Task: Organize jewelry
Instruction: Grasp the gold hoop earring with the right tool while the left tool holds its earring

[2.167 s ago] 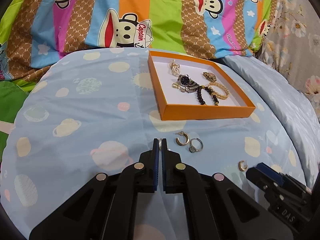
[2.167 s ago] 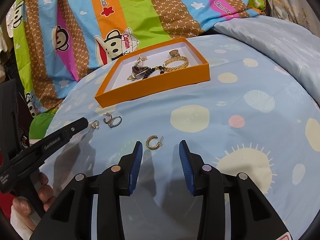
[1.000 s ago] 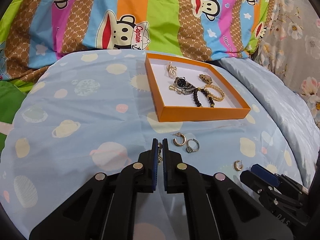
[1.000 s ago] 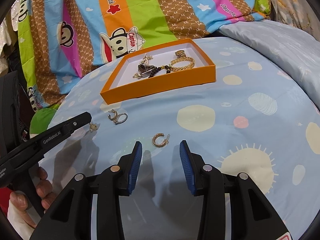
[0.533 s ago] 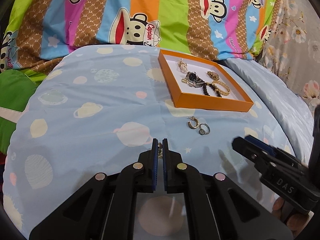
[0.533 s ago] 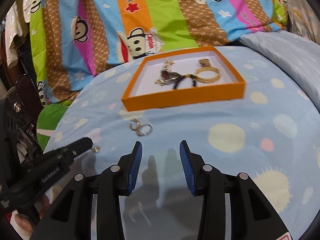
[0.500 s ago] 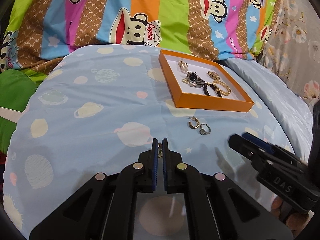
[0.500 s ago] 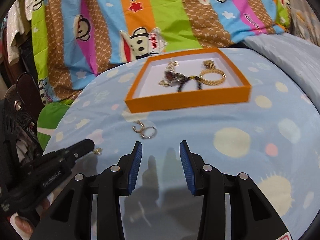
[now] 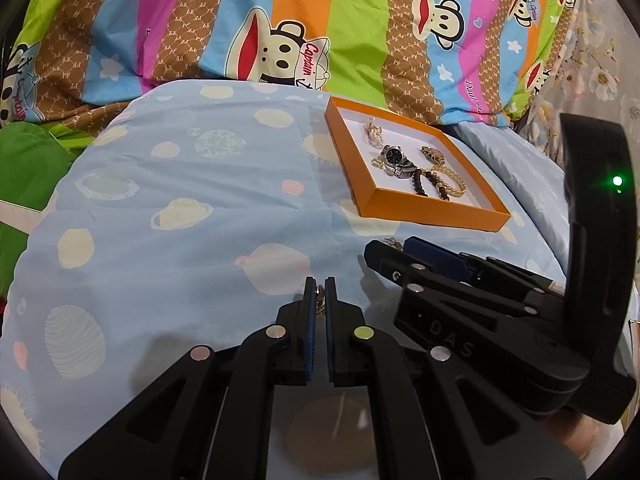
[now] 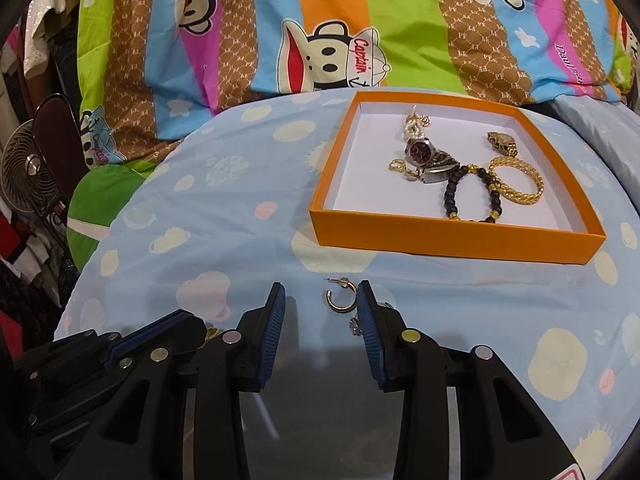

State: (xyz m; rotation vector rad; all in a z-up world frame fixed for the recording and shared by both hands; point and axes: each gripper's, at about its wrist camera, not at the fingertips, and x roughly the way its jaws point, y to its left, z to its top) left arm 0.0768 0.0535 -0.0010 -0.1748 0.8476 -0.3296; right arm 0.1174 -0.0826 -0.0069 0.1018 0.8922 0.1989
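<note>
An orange box (image 10: 452, 245) with a white floor sits on the blue bedsheet; it shows in the left wrist view too (image 9: 432, 216). It holds a watch (image 10: 426, 152), a black bead bracelet (image 10: 472, 196), a gold chain bracelet (image 10: 520, 184) and small gold pieces. My left gripper (image 9: 319, 292) is shut on a small gold earring (image 9: 319, 298). My right gripper (image 10: 321, 300) is open just above the sheet, with a gold hoop earring (image 10: 340, 300) between its fingers. A small ring (image 10: 354, 326) lies half hidden by the right finger.
A striped cartoon-monkey quilt (image 10: 320, 28) is bunched behind the box. A small fan (image 10: 28, 172) and clothes stand at the far left. A floral fabric (image 9: 600, 72) lies at the right. The right gripper's body (image 9: 500, 304) crosses the left wrist view.
My right gripper has moved left and forward from the single hoop to the hoop and ring near the box. My left gripper stays shut on the earring and has lifted slightly.
</note>
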